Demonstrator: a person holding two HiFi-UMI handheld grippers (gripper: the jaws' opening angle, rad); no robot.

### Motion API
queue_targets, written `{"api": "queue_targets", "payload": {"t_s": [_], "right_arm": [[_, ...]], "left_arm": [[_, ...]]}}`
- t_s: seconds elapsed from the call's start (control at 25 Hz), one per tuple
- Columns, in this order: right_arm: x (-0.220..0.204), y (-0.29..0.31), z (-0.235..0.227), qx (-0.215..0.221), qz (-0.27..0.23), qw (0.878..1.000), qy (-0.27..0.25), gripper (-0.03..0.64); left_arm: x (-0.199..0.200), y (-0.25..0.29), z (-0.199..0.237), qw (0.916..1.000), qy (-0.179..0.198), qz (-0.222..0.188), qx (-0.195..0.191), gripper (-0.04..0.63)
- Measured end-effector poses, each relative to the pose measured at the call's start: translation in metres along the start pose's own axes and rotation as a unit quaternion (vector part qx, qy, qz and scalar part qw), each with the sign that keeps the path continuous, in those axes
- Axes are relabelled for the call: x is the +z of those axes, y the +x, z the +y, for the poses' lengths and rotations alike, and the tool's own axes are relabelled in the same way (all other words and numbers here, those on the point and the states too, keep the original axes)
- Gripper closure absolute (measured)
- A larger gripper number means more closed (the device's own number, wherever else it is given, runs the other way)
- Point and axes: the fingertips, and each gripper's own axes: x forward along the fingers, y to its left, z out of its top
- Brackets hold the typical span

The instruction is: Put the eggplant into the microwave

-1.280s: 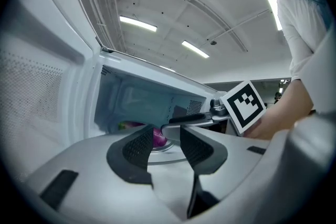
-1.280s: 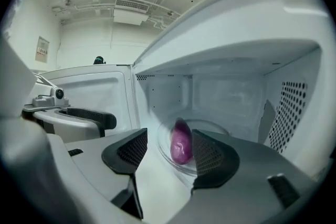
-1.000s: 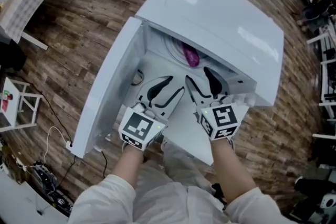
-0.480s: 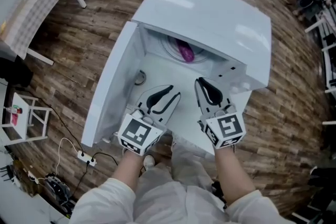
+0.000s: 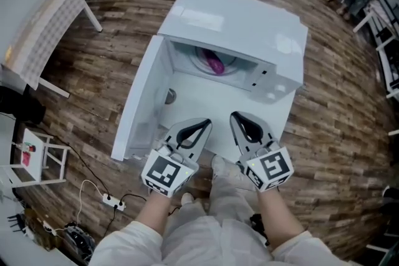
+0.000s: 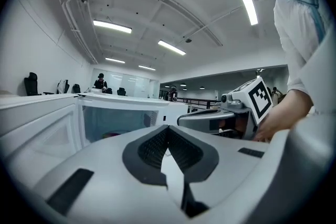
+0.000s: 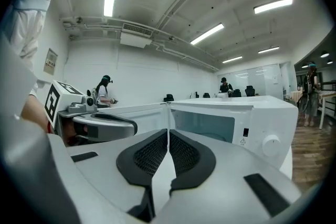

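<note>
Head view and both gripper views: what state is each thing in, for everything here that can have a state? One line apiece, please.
microwave: open, standing on a wooden floor.
door: swung fully open to the left.
eggplant: inside the microwave, lying on the round plate.
left gripper: jaws shut, nothing between them, outside the microwave.
right gripper: jaws shut, nothing between them, outside the microwave.

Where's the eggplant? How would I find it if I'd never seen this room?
Find the big white microwave in the middle, with its door swung open. Look inside, on the round plate. The eggplant is the only purple thing there; everything around it is white.
</note>
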Motion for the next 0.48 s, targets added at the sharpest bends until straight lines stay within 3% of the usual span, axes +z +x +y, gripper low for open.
{"api": "queue_targets", "payload": {"t_s": [0.48], "right_arm": [[0.02, -0.059, 0.087, 0.024, -0.021, 0.999, -0.008, 0.578]], "left_arm": [[0.021, -0.076, -0.049, 0.9995, 0.005, -0.024, -0.021, 0.594]]}}
